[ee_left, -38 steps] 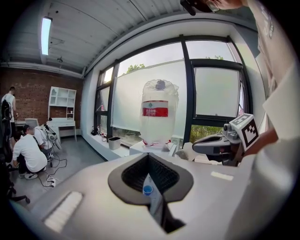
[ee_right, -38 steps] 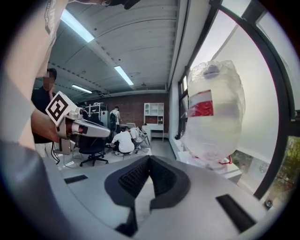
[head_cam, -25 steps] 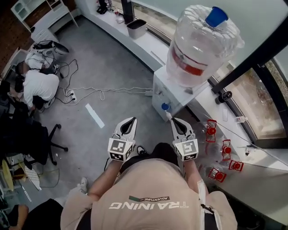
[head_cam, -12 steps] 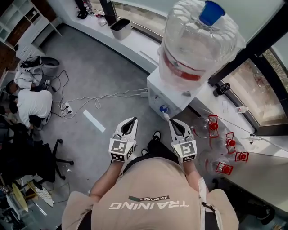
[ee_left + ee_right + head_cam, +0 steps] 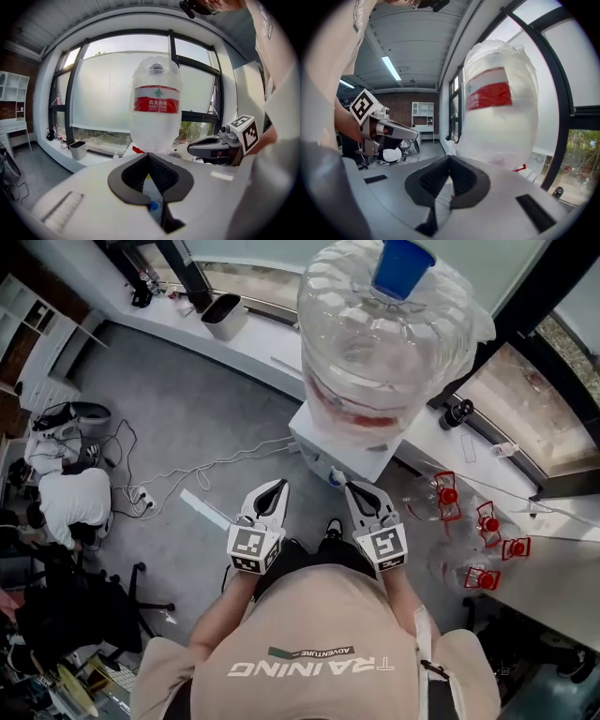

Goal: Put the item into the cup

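Note:
A white water dispenser (image 5: 330,448) with a big clear bottle (image 5: 389,334) and a blue cap stands just ahead of me. My left gripper (image 5: 275,487) and right gripper (image 5: 352,489) are held side by side at waist height, pointing at it. Both are shut with nothing between the jaws. In the left gripper view, the left gripper (image 5: 149,157) points at the bottle (image 5: 156,112) and a blue tap (image 5: 153,205) shows through its gap. In the right gripper view, the right gripper (image 5: 450,160) has the bottle (image 5: 499,117) close above it. No cup or loose item shows in any view.
Several empty bottles with red handles (image 5: 461,526) lie on the floor at the right. A person (image 5: 70,498) sits on the floor at far left amid cables (image 5: 187,460). An office chair (image 5: 127,601) stands at lower left. A grey bin (image 5: 223,313) sits on the window ledge.
I have stepped closer to the dispenser: it and its bottle have grown and shifted left and down in the head view. Both grippers stay shut, side by side.

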